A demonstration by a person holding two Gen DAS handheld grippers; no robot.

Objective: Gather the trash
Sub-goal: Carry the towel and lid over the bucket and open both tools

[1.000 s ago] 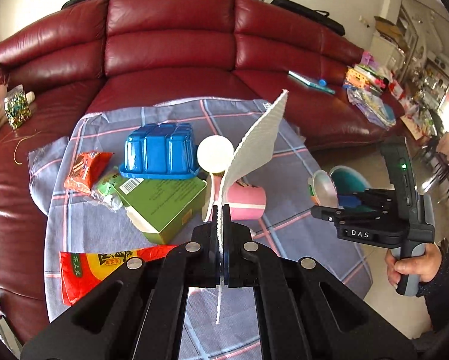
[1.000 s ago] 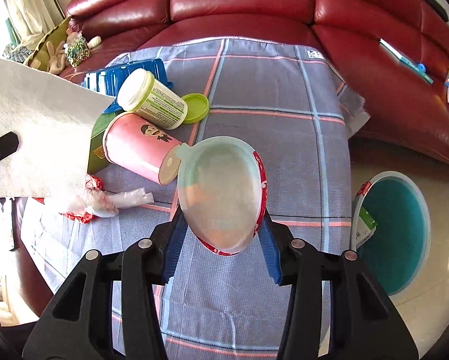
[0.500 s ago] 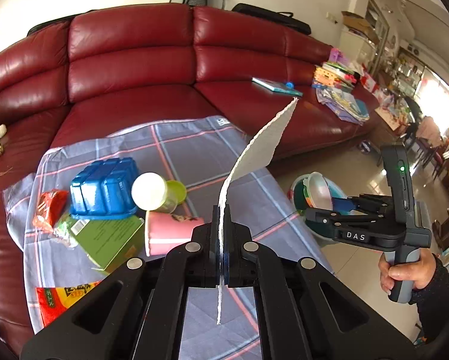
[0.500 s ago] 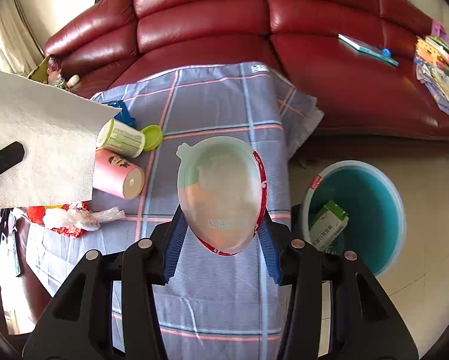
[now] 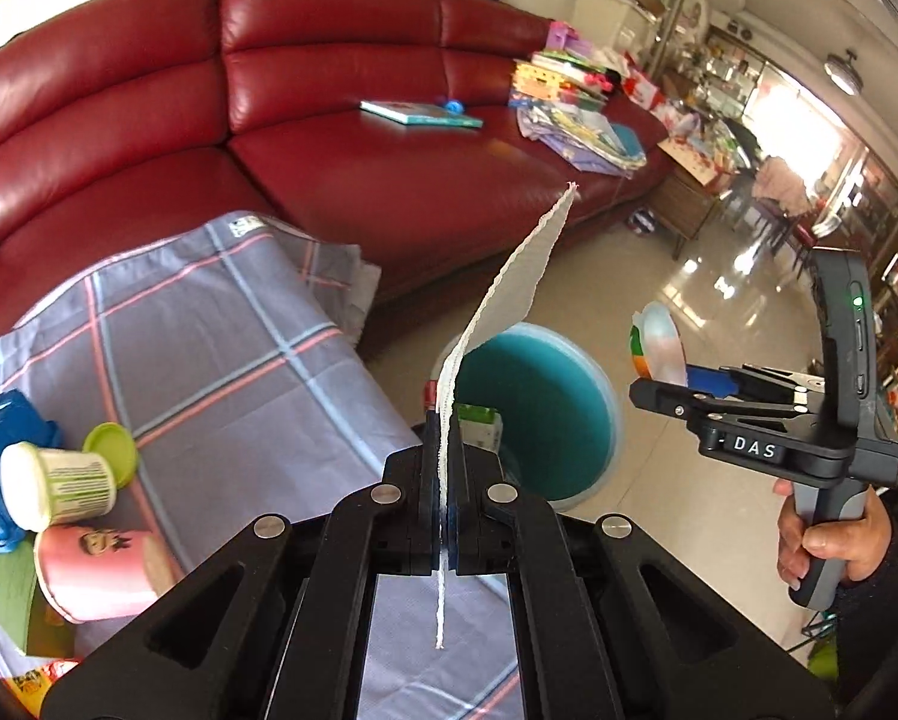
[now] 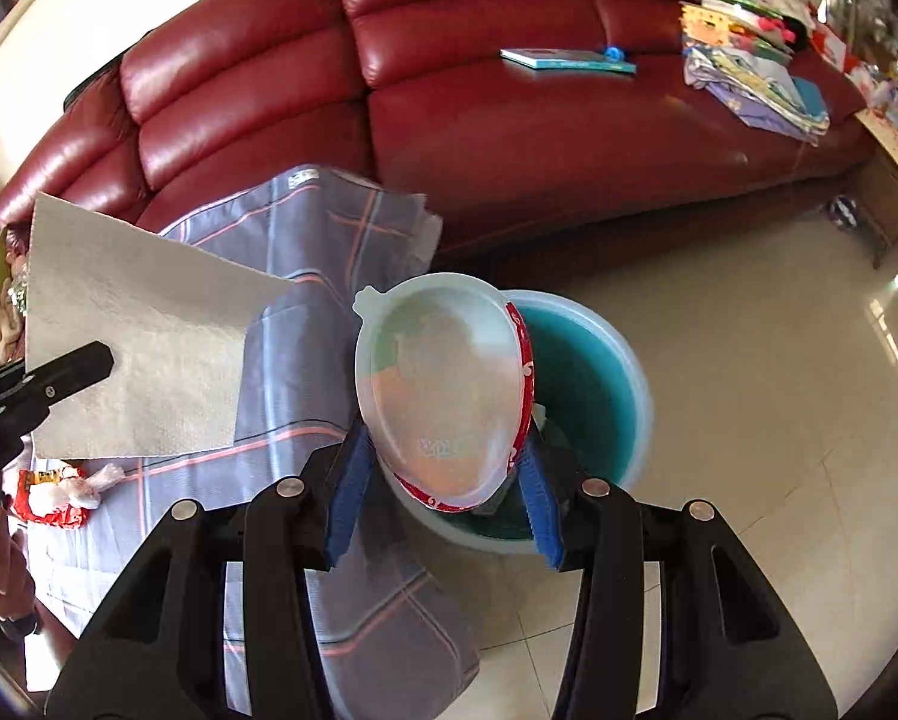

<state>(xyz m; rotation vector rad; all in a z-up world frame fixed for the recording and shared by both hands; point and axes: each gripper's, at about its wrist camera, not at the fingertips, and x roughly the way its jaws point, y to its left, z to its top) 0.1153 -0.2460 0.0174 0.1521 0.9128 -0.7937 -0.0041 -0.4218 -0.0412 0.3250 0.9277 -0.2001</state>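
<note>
White paper towel (image 5: 512, 285) stands pinched edge-on in the closed fingers of the left gripper (image 5: 443, 468), above the teal bin (image 5: 539, 414) on the floor, which holds a small green-and-white carton (image 5: 479, 426). On the plaid-covered tabletop (image 5: 221, 360) lie a pink cup (image 5: 92, 567) and a yogurt tub (image 5: 56, 483), both tipped over.

From the right wrist, blue-padded fingers of the right gripper (image 6: 443, 480) clamp a red-rimmed bowl with a clear lid (image 6: 443, 396), held tilted over the bin's near edge.
</note>
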